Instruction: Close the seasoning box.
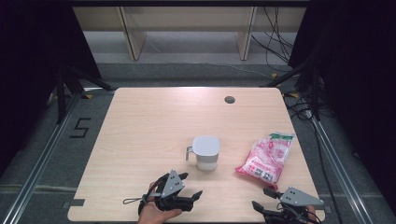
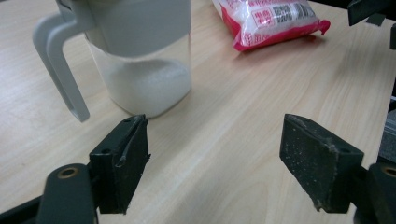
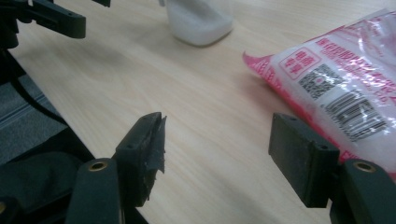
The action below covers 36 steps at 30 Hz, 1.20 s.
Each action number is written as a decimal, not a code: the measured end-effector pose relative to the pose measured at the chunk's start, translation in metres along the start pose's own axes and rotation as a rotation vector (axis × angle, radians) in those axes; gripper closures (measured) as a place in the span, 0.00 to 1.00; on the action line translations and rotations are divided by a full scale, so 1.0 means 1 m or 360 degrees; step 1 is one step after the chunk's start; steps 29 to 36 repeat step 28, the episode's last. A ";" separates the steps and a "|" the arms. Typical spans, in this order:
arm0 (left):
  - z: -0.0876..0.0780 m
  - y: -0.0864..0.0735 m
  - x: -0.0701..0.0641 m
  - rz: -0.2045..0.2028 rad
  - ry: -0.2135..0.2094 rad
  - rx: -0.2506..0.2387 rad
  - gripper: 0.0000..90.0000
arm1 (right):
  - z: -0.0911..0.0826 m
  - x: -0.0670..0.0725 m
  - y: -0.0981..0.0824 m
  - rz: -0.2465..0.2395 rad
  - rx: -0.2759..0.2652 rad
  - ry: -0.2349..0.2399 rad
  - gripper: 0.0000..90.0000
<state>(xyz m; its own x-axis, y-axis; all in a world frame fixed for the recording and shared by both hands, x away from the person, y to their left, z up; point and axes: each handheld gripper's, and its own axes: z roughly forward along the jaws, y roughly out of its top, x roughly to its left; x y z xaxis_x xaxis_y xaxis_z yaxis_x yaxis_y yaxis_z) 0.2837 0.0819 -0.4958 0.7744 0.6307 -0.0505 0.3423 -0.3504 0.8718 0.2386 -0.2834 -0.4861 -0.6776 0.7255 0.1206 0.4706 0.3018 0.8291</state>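
Now, your desk (image 1: 140,140): pale wood-grain, rounded corners.
Floor (image 1: 42,154): grey.
Jug (image 1: 206,152): clear, white granules.
Bag (image 1: 266,156): glossy pink.
Left tongs (image 2: 215,163), right tongs (image 3: 219,156): apart, empty.

On the surface (image 1: 140,121), the jug (image 1: 206,152) stands left of the bag (image 1: 266,157); each gripper sits nearer the front edge.

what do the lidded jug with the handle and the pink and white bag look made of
Clear jug with grey lid and handle: likely plastic; see-through wall shows white powder, lid matte. Pink and white printed bag: thin glossy plastic film, judging by its crinkles and glare.
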 end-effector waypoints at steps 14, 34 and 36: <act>-0.002 -0.019 -0.009 -0.0010 0.0009 0.0078 0.26 | -0.004 0.005 -0.004 0.0018 0.0058 0.0002 0.40; -0.005 -0.022 0.002 -0.0063 0.0006 0.0055 0.26 | -0.003 0.004 -0.005 0.0019 0.0064 -0.0006 0.39; -0.005 -0.022 0.002 -0.0063 0.0006 0.0055 0.26 | -0.003 0.004 -0.005 0.0019 0.0064 -0.0006 0.39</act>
